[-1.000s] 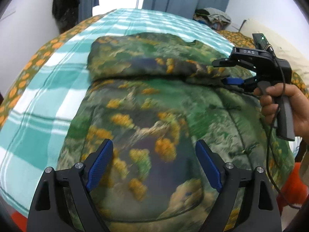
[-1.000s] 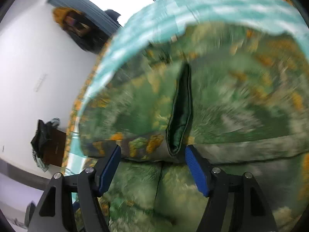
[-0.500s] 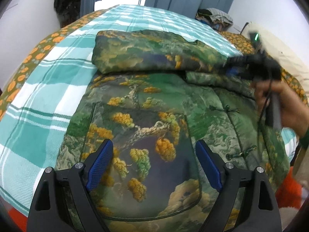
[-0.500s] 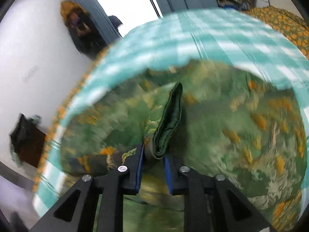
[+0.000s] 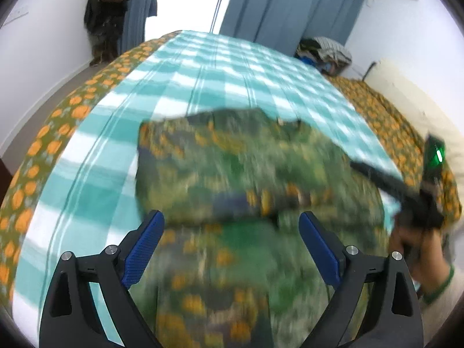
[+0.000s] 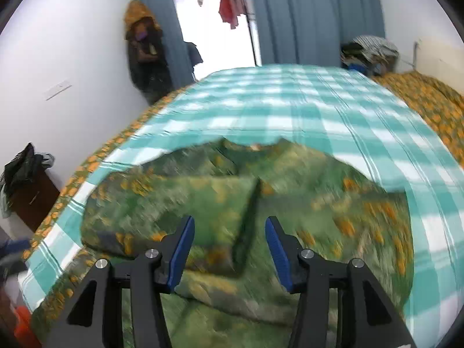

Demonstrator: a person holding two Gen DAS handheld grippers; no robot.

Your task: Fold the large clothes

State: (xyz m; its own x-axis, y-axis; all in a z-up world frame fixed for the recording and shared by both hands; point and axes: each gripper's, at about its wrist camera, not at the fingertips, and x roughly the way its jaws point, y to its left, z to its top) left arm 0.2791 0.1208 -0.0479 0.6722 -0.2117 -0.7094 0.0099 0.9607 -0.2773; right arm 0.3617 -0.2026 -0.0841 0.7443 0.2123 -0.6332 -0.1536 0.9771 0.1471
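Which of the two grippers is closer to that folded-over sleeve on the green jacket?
Probably the right gripper: its opening fingers hover above the sleeve's edge, nothing between them. The left gripper, fingers opening and empty, hangs back over the jacket's body.

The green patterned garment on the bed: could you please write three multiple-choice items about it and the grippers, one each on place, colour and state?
1. Where does the garment lie?
A. on the checked bedspread
B. on the floor
C. hung on the curtain

2. What colour are the gripper pads?
A. red
B. blue
C. yellow

3. What is between the right gripper's pads?
A. a pinched fold of cloth
B. a hanger
C. nothing; the jaws are opening, clear of the cloth

Key: 1 A, the teal-and-white bedspread shows around the garment. 2 B, both grippers carry blue pads. 3 C, the garment lies beyond the parted pads; the left gripper is likewise opening and holds nothing.
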